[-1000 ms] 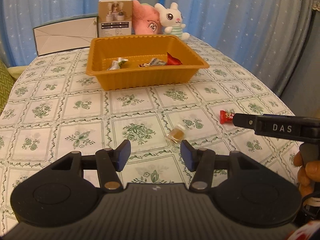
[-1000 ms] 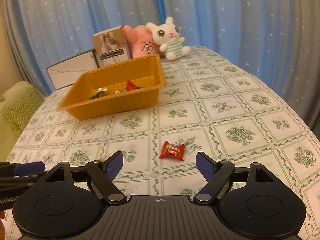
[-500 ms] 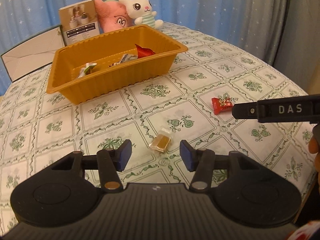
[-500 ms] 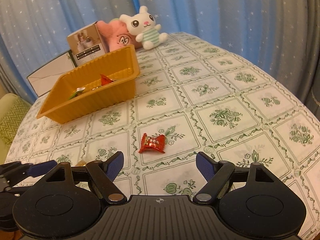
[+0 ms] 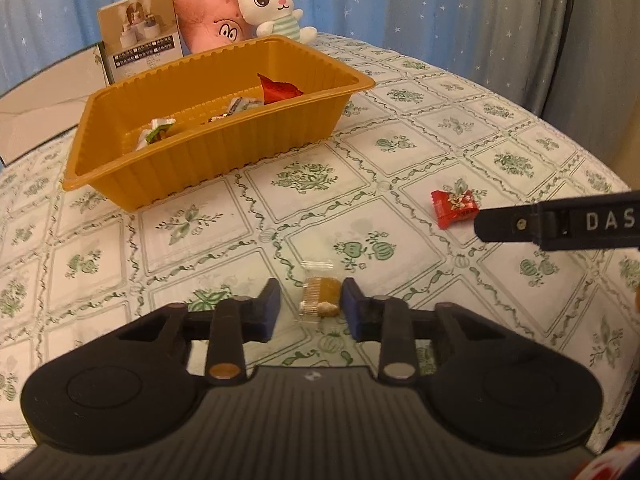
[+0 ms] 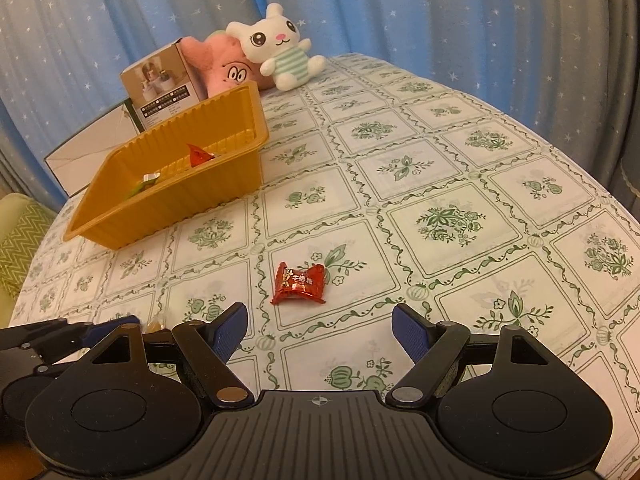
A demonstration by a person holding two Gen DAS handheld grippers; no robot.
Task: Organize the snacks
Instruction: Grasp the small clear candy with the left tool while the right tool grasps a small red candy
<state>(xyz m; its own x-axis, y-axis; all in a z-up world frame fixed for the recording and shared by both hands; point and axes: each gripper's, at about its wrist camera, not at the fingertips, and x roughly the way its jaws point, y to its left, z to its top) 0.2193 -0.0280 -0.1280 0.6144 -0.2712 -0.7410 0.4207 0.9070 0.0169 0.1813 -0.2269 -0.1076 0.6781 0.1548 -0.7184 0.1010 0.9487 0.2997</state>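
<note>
A small clear-wrapped brown snack [image 5: 320, 298] lies on the tablecloth between the fingertips of my left gripper [image 5: 310, 304]. The jaws are open around it, and the right pad is close to or touching it. A red wrapped candy [image 6: 299, 283] lies on the cloth just ahead of my right gripper [image 6: 320, 330], which is open wide and empty. The candy also shows in the left wrist view [image 5: 455, 208], next to the right gripper's finger [image 5: 520, 224]. The orange tray [image 5: 200, 160] holds a few wrapped snacks, one of them red [image 5: 278, 90].
Behind the tray stand a printed box [image 5: 138, 50], a pink plush [image 5: 208, 28], a white bunny plush [image 6: 282, 48] and a white folder [image 6: 92, 146]. The table's rounded edge falls away on the right. A green cushion [image 6: 16, 236] lies at the left.
My left gripper has moved forward and down so the clear-wrapped snack now sits between its fingertips, and its jaws have narrowed. My right gripper has moved closer to the red candy.
</note>
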